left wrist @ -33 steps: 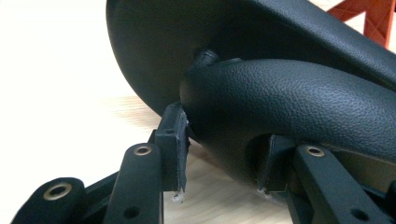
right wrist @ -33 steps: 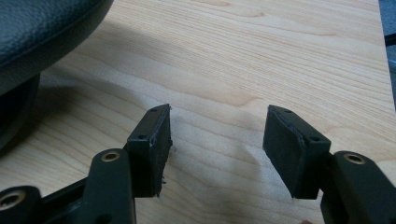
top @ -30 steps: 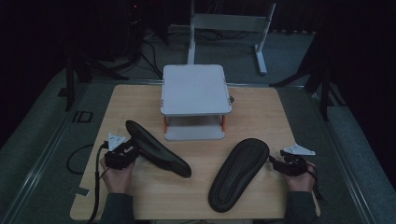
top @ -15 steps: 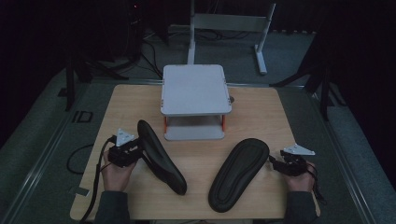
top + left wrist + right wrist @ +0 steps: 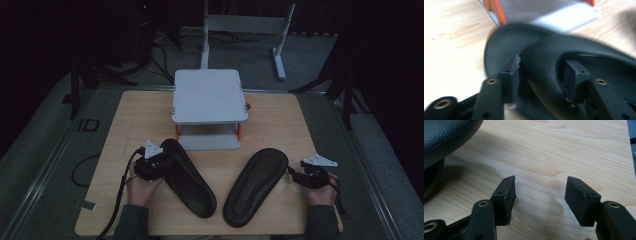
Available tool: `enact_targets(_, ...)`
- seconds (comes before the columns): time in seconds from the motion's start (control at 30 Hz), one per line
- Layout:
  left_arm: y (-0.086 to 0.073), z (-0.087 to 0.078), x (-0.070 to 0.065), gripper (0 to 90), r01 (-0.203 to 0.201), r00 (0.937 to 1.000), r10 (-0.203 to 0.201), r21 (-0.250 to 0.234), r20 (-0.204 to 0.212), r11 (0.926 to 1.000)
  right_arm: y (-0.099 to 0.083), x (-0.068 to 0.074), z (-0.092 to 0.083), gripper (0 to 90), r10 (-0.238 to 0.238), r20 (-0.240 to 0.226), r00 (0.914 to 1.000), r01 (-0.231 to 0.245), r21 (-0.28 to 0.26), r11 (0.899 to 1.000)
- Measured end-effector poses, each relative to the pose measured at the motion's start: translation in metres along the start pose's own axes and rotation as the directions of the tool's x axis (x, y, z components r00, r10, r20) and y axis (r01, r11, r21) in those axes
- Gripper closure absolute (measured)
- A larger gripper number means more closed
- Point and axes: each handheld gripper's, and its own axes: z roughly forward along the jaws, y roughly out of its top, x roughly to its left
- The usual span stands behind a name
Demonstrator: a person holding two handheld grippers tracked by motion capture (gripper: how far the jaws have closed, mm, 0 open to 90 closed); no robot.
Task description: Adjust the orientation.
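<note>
Since a second ago your left claw (image 5: 159, 162) has swung its black insole (image 5: 187, 177) round: the far tip, which pointed out toward the bench's right side, now points more toward you, and the heel end has come in closer to the grey stand (image 5: 209, 95).

Take the grey stand as your mark. It sits at the far middle of the bench (image 5: 270, 115), with orange legs (image 5: 499, 11) between its top plate and base plate.

Your left claw sits on the near left of the stand, with your left hand (image 5: 142, 185) behind it. In the left gripper view its jaws are pinching the curled edge of the left insole (image 5: 544, 57), pads pressed on either side of the rubbery rim, which is lifted and folded between them. That view is blurred.

The second black insole (image 5: 256, 185) lies flat on the bench on the near right of the stand, slanting away from you to the right.

Your right claw (image 5: 305, 176) rests just beside that insole's far right edge, held by your right hand (image 5: 320, 192). In the right gripper view its jaws are spread wide over bare wood, gripping nothing; the insole's edge (image 5: 446, 135) shows at upper left.

No brand, label or writing can be read on either insole or the stand.
</note>
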Motion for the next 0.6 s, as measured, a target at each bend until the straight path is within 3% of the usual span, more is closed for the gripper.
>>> enact_targets(0.17,-0.007,0.007,-0.015,46.5,0.011,0.9999,-0.011,-0.004,-0.005,0.9999,0.0,0.0,0.0,41.2,-0.001,-0.001,1.0,0.001,0.0,1.0)
enact_targets(0.43,-0.021,0.005,-0.033,25.7,0.069,0.9961,-0.069,-0.01,-0.054,0.9976,0.0,0.0,0.0,41.2,-0.001,-0.004,1.0,0.001,-0.001,1.0)
enact_targets(0.6,-0.026,0.01,-0.051,14.0,0.074,0.9947,-0.073,0.004,-0.072,0.9973,0.0,0.0,0.0,41.1,-0.002,-0.003,1.0,0.002,-0.001,1.0)
